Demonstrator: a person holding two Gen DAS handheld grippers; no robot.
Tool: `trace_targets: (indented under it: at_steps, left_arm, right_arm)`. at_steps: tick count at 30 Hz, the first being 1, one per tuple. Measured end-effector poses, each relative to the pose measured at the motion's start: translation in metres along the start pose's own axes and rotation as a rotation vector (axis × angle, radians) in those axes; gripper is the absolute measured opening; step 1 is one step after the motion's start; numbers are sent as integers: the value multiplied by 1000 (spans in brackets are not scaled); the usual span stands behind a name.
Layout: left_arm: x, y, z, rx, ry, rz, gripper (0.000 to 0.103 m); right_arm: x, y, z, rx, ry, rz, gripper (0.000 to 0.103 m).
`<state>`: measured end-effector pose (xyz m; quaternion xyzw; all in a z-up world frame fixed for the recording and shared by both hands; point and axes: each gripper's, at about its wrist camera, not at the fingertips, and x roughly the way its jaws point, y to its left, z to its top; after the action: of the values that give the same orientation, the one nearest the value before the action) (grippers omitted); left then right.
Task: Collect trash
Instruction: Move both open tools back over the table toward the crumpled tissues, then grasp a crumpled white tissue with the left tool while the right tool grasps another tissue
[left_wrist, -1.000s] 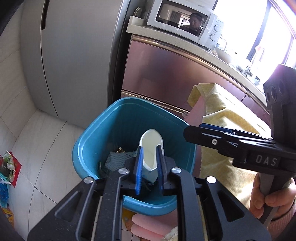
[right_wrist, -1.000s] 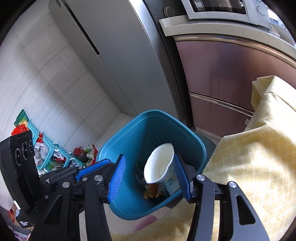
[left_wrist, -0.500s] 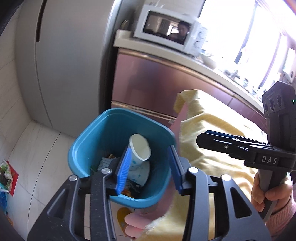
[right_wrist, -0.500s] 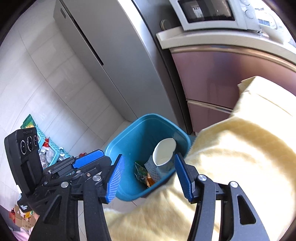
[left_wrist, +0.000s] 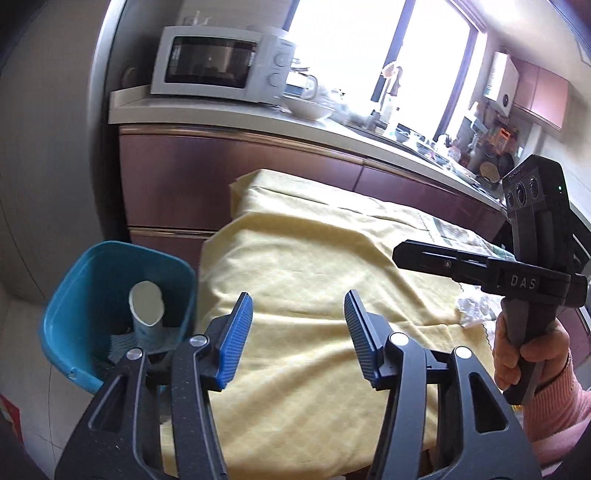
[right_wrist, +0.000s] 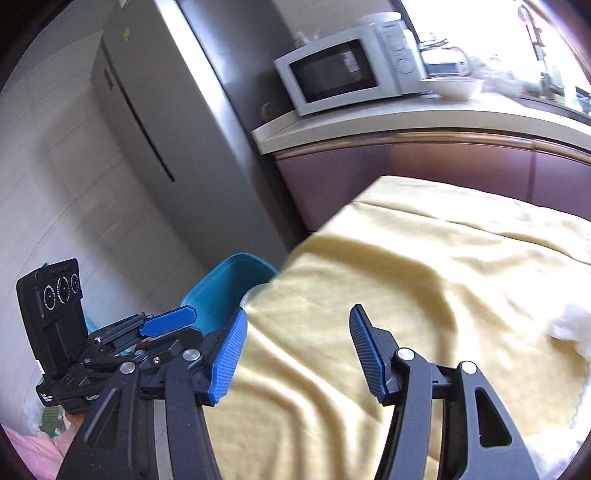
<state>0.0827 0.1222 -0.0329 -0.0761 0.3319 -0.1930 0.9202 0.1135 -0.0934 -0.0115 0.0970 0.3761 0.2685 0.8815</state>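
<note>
Left hand-held gripper (left_wrist: 298, 314): held over the yellow cloth (left_wrist: 332, 266); its jaws have just been opening and stand apart, with nothing between them.
Right hand-held gripper (right_wrist: 298, 334): jaws apart over the same cloth, nothing gripped; it is gripped by a hand (left_wrist: 524, 354) in a pink sleeve at the right.
Bin (left_wrist: 74, 295): blue, set on the floor just left of the cloth-covered tabletop.
Cup (left_wrist: 146, 314): white paper, seen inside the bin, mouth tilted up, among other scraps.
Tissue (left_wrist: 474, 308): a crumpled white wad is seen on the cloth at the far right.
Microwave (left_wrist: 221, 64): placed on the far counter.
</note>
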Motion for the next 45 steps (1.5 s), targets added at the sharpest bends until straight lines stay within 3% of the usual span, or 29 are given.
trace_targets:
  at_steps: [9,17,23,32,36,41,43,45]
  left_arm:
    - [47,-96,-7,125,90,-169,55]
    - [91,-179,-13,240,174,-297,60]
    - [125,-213,-16,258,243,-330,60]
    - [153,-232,-16,275,302,-321,58]
    - [164,-236,-19,278,345,-313,51]
    - [173,-238,-22,279,376,-314,33]
    - [174,-237,-22,272,388,-327,21]
    - [174,-237,-23,270,391,-331,16]
  right_arm:
    - [-72,-78,-15,140,-111,-146,55]
    - [-110,-139,-23,247,-177,-234,55]
    - [-118,-167,-30,282,-184,-253,55]
    - [-112,-195,-30,316,-172,-259,56]
    - [-106,-205,-26,332,-165,-267,60]
    - [-100,-217,-24,357,-158,-255,60]
    - [-98,-219,-24,360,-156,-252,60]
    - [-97,-220,-24,362,-155,-250,60]
